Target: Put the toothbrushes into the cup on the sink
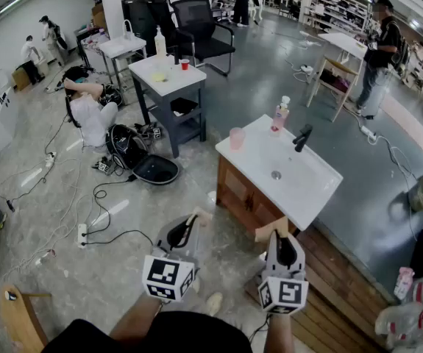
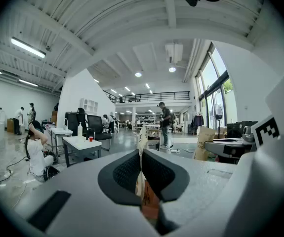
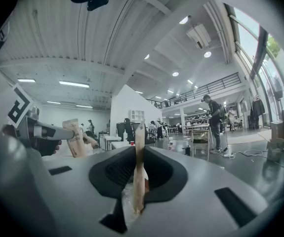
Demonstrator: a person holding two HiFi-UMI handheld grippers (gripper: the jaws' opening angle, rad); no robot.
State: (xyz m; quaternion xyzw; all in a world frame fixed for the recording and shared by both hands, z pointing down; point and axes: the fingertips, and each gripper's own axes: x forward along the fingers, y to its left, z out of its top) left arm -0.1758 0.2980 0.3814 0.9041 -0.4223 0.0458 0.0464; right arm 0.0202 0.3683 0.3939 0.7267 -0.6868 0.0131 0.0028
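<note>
Cup (image 1: 237,138) at sink (image 1: 315,190) corner; open floor (image 1: 141,208) left.

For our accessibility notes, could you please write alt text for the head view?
The left gripper and right gripper each clamp a tan toothbrush pack, short of a white sink with a pink cup on it.

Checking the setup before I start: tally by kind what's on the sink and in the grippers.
Pink cup: 1
Pump bottle: 1
Black faucet: 1
Tan pack: 2, one in left gripper, one in right gripper
Total: 5
</note>
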